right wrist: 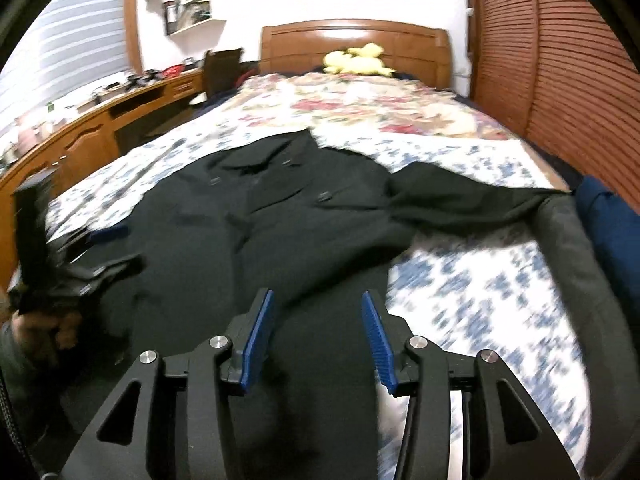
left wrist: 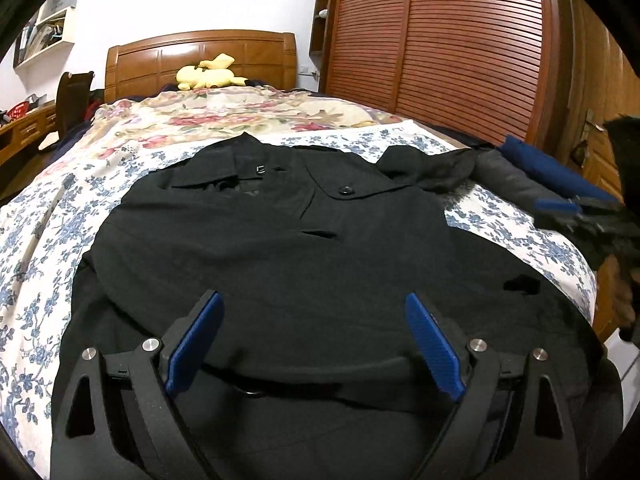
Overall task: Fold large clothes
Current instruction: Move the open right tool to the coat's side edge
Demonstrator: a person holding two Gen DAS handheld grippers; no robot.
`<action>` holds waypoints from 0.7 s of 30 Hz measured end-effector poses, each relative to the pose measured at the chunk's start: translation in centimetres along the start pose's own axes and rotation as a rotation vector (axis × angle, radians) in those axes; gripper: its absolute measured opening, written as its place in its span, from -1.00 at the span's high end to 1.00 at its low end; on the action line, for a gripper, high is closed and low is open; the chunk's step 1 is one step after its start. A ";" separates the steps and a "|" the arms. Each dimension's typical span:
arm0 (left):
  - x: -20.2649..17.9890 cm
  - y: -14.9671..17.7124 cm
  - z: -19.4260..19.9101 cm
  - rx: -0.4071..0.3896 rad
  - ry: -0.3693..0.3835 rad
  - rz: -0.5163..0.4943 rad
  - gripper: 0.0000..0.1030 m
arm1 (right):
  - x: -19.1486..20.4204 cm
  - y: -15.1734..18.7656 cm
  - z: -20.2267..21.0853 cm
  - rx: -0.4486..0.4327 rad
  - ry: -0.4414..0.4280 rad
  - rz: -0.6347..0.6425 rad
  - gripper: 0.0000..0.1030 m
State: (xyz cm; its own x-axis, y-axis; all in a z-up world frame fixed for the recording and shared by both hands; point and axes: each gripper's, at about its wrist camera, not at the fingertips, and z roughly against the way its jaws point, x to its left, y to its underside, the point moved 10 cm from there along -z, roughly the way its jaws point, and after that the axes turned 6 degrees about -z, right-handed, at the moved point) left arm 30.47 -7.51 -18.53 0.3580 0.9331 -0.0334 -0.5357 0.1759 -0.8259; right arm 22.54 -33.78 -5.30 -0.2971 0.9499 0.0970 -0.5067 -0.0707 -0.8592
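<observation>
A black coat (left wrist: 280,240) lies spread front-up on a bed (left wrist: 36,240) covered with a blue-flowered sheet, its collar toward the wooden headboard (left wrist: 200,60) at 12 o'clock. No brand or writing can be read on it; a small pale mark at the collar in the left wrist view is too small to make out. A round button (left wrist: 346,191) sits on the chest, with a slit-like buttonhole just below it.

The left gripper (left wrist: 314,300) hovers low over the coat's lower half with its jaws spread wide and nothing between the blue pads (left wrist: 196,340); only coat cloth lies under them. The right gripper (right wrist: 318,296) shows its jaws partly apart, empty, above the coat's hem edge, where black cloth meets the sheet; this view is blurred.

From the right wrist view one sleeve (right wrist: 460,200) stretches out toward 2 o'clock, ending against a grey padded garment (right wrist: 572,248) with something dark blue (right wrist: 612,216) beside it at 3 o'clock. At 9 o'clock the other gripper and a hand (right wrist: 44,328) appear, smeared.

A yellow plush toy (left wrist: 208,74) rests at the headboard on a red-flowered quilt (left wrist: 224,116). A slatted wooden wardrobe (left wrist: 440,48) fills the 1 to 3 o'clock side; a wooden desk (right wrist: 100,120) with clutter and a wall shelf (right wrist: 188,0) stand at 10 to 11 o'clock.
</observation>
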 end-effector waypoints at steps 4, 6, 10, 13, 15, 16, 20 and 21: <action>0.2 0.0 0.1 -0.004 0.007 0.011 -0.79 | -2.4 -1.8 -2.2 -0.012 0.055 -0.019 0.08; 0.2 0.1 0.1 -0.004 0.007 0.011 -0.79 | -3.4 -2.5 -3.6 -0.013 0.072 -0.031 0.08; 0.2 0.2 0.1 -0.003 0.002 0.001 -0.79 | -5.4 -3.5 -6.7 0.009 0.115 -0.046 0.08; 0.1 0.2 0.1 -0.001 -0.005 -0.010 -0.79 | -7.1 -4.0 -9.1 0.026 0.150 -0.077 0.08; 0.0 0.2 0.0 -0.001 -0.007 -0.014 -0.79 | -8.3 -4.4 -10.4 0.035 0.170 -0.105 0.08; 0.0 0.2 0.0 -0.001 -0.007 -0.014 -0.79 | -9.0 -4.6 -11.1 0.039 0.179 -0.123 0.08; 0.0 0.3 0.0 0.000 -0.005 -0.012 -0.79 | -11.3 -5.7 -13.5 0.061 0.206 -0.203 0.08; 0.0 0.3 0.0 0.001 -0.004 -0.012 -0.79 | -11.9 -5.8 -14.1 0.064 0.217 -0.221 0.08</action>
State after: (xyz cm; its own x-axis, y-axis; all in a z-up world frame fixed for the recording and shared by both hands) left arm 30.34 -7.52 -18.76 0.3610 0.9323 -0.0210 -0.5320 0.1874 -0.8258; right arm 40.43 -40.43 -8.50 0.0021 0.9868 0.1622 -0.5917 0.1320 -0.7953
